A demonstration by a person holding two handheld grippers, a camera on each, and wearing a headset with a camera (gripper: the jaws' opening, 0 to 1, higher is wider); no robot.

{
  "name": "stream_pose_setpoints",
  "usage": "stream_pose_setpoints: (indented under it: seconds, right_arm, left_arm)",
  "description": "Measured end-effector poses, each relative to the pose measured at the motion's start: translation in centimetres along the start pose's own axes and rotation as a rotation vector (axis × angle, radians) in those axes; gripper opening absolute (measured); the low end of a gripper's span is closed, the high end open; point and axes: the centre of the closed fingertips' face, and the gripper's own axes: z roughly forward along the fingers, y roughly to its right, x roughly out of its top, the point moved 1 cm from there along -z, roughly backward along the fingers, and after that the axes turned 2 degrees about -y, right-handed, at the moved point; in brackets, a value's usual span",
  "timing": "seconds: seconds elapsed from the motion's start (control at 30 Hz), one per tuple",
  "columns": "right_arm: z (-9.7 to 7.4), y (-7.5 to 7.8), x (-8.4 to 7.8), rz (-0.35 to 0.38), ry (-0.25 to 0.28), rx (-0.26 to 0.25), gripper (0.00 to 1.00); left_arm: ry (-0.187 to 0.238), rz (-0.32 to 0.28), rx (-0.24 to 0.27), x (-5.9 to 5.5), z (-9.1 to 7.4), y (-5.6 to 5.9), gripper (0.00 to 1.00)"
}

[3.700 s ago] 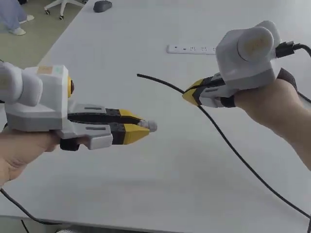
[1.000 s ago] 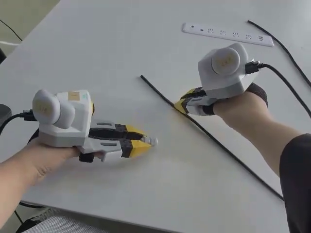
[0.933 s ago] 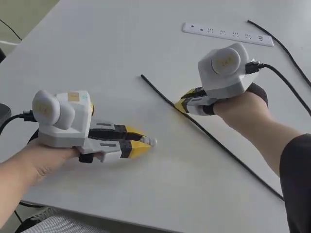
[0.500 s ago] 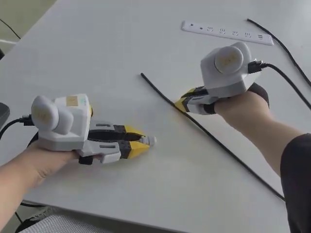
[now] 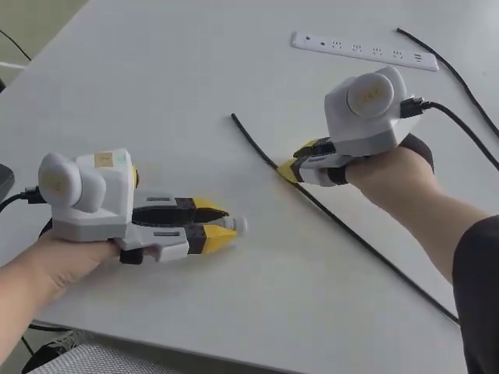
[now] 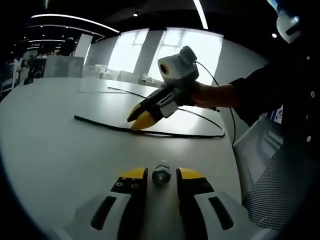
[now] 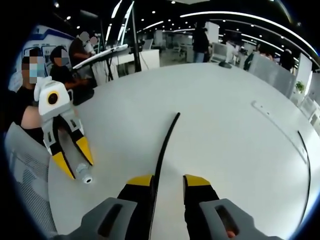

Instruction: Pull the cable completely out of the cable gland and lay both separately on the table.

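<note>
The cable gland (image 5: pixel 238 226) is held clamped between the tips of the left gripper (image 5: pixel 224 224), just above the worktop (image 5: pixel 156 70). The cable (image 5: pixel 249 135) is laid flat there, straddled by the right gripper (image 5: pixel 290 165), its jaws parted.

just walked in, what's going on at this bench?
A person works two handheld grippers at a white table. The left gripper holds the cable gland between its fingers, close to the table. The black cable is already out of the gland and lies flat on the table. The right gripper straddles it, fingers apart. The gland is not yet released.
</note>
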Motion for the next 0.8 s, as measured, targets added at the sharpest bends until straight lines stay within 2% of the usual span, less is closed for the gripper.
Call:
stream_pose_setpoints:
  seconds: [0.27,0.33,0.37,0.4,0.6,0.63,0.67,0.7,0.73,0.77,0.8]
  right_arm:
    - [0.1,0.1,0.0,0.012,0.01,0.004,0.27]
    - [0.0,0.2,0.0,0.009,0.009,0.001,0.28]
    - [0.0,0.2,0.1,0.007,0.014,-0.001,0.29]
    - [-0.1,0.3,0.2,0.008,0.017,-0.002,0.31]
    - [-0.1,0.8,0.3,-0.01,0.027,-0.03,0.5]
    - [-0.1,0.9,0.3,-0.012,0.032,-0.035,0.52]
    - [-0.2,1.0,0.3,-0.009,0.033,-0.036,0.53]
    - [-0.3,1.0,0.4,-0.004,0.04,-0.038,0.54]
    - [-0.3,1.1,0.4,0.0,0.045,-0.039,0.55]
    - [-0.3,1.1,0.4,0.004,0.045,-0.039,0.57]
    - [-0.4,1.2,0.3,0.007,0.042,-0.039,0.57]
  left_arm:
    - [0.016,-0.007,0.0,0.5,-0.2,0.2,0.32]
    - [0.029,-0.013,0.008,0.9,-0.3,0.2,0.4]
    - [0.051,-0.01,0.016,1.4,-0.4,0.1,0.43]
    - [0.07,-0.009,0.016,1.8,-0.5,0.1,0.45]
    - [0.07,-0.005,0.023,2.4,-1.1,0.1,0.49]
    - [0.073,-0.018,0.031,2.4,-1.2,0.0,0.53]
    - [0.075,-0.037,0.045,2.5,-1.3,-0.2,0.61]
    - [0.101,-0.062,0.065,2.9,-1.3,-0.6,0.77]
    - [0.126,-0.06,0.076,3.3,-1.4,-0.8,0.86]
    - [0.129,-0.048,0.086,3.5,-1.6,-1.0,0.88]
    - [0.128,-0.026,0.088,3.6,-1.9,-1.0,0.85]
